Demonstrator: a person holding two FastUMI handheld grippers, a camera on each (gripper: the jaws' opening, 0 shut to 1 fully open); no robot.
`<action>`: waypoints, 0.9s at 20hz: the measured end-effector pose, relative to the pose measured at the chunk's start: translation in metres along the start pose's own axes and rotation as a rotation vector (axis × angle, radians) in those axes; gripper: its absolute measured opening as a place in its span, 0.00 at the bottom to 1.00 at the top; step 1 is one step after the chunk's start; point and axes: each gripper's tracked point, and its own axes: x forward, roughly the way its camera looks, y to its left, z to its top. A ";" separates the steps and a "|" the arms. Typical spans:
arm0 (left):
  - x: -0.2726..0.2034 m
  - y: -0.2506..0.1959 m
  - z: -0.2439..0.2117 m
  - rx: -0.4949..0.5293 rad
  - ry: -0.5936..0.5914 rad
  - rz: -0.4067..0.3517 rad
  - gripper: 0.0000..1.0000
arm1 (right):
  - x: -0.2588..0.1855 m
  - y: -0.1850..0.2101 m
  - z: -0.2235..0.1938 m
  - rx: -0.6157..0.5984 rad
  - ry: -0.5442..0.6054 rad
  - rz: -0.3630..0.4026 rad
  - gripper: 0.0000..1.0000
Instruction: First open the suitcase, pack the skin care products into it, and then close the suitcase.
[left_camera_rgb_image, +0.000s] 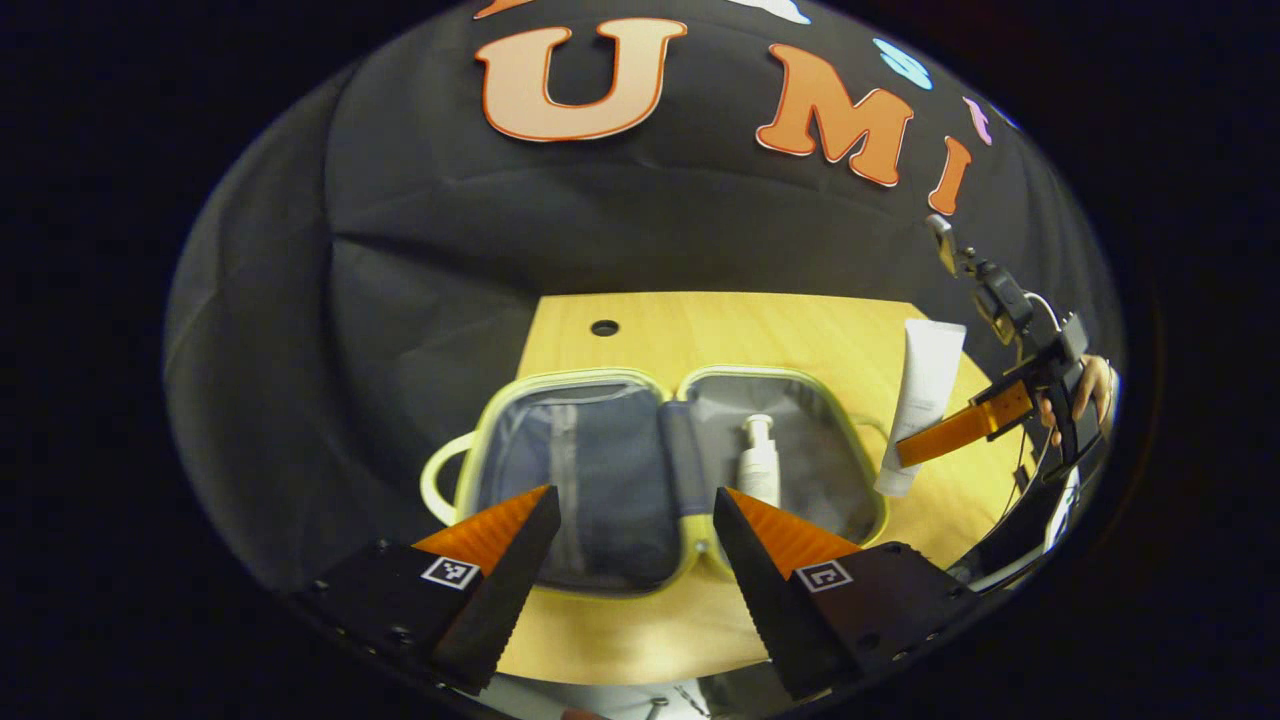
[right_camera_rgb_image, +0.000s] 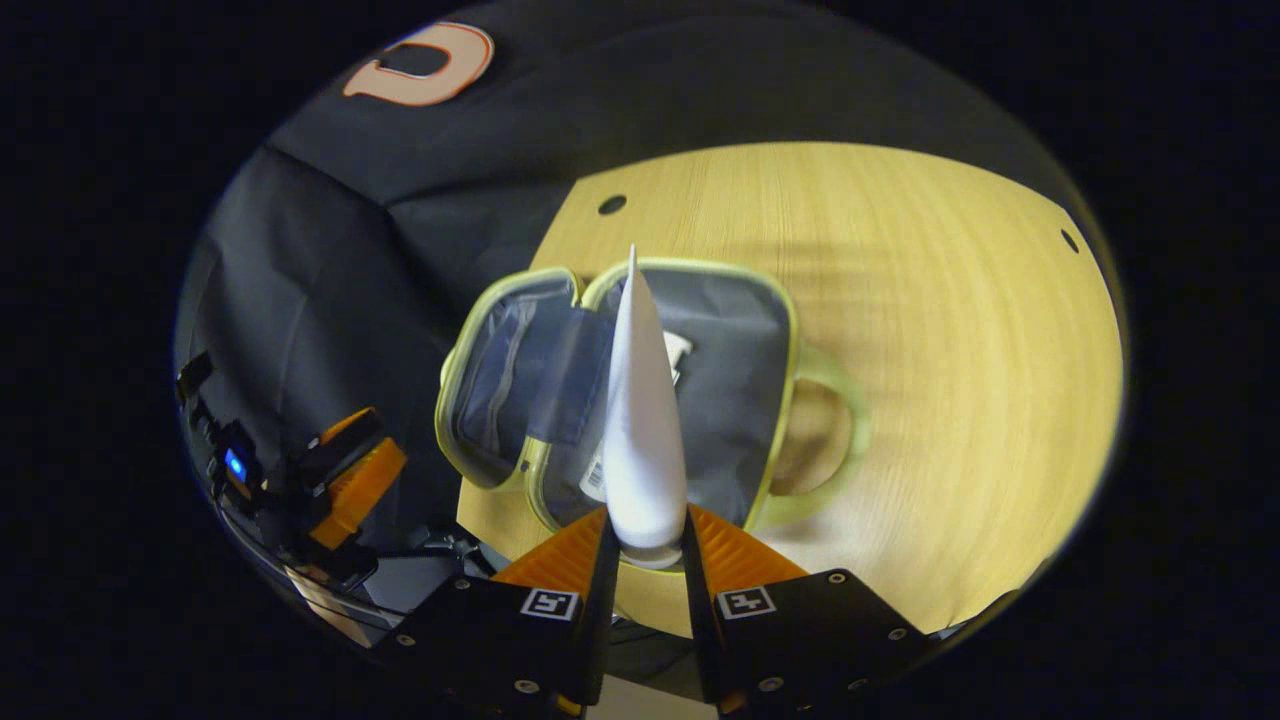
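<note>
White tube (right_camera_rgb_image: 642, 420) is clamped in the right gripper (right_camera_rgb_image: 645, 545) above the open suitcase (right_camera_rgb_image: 770, 300). Left gripper (left_camera_rgb_image: 635, 530) hangs released. Next: lower the tube beside the bottle (left_camera_rgb_image: 758, 465), then release.

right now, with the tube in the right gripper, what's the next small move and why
Probably lower the right gripper until the white tube is in the open suitcase, beside the pump bottle, then let go. The tube hangs clamped above that half; the left gripper is open, empty.

The pump bottle (left_camera_rgb_image: 759, 462) lies in the open suitcase's (left_camera_rgb_image: 560, 385) right half.
</note>
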 end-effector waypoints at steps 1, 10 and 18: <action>-0.006 0.008 -0.005 -0.004 0.000 0.008 0.99 | 0.008 -0.001 -0.001 0.004 0.034 -0.018 0.36; -0.020 0.052 -0.030 -0.076 0.024 0.068 0.99 | 0.069 -0.015 0.000 0.119 0.146 -0.119 0.37; -0.016 0.061 -0.015 -0.116 -0.004 0.081 0.99 | 0.026 -0.001 0.016 0.172 0.059 -0.016 0.80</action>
